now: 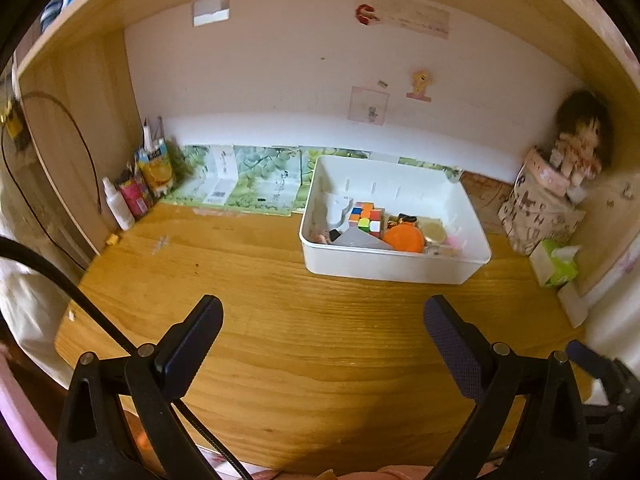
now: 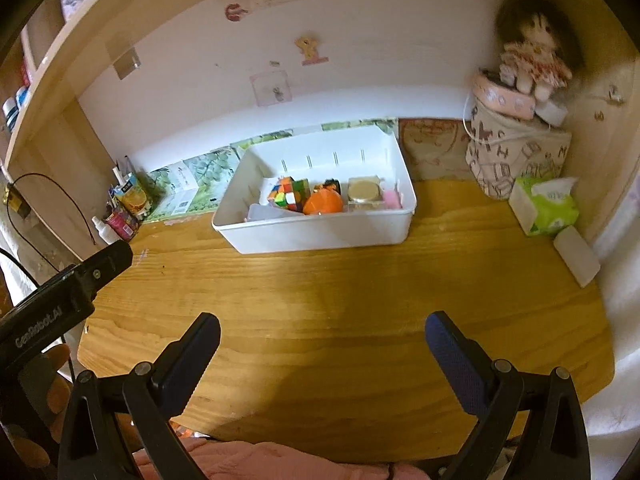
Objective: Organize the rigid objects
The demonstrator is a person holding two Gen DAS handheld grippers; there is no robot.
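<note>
The white bin (image 2: pixel 320 224) with the toys sits far across the worktop (image 2: pixel 340 300), straight ahead of the right hand-held gripper (image 2: pixel 322 338) and off to the right of the left hand-held gripper (image 1: pixel 323 318) (both wide open, holding nothing), its long side facing them.

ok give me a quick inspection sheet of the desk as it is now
surface: wooden desk, front area bare.
job's things: white bin holds puzzle cube, orange round item, gold-lidded jar.
clutter: bottles and cartons in the left corner; tissue pack, patterned bag with doll on the right.
grippers: left tool open, empty; right tool open, empty.
cables: black cable hanging on the left side panel.
surroundings: white back wall with stickers, shelf above.
</note>
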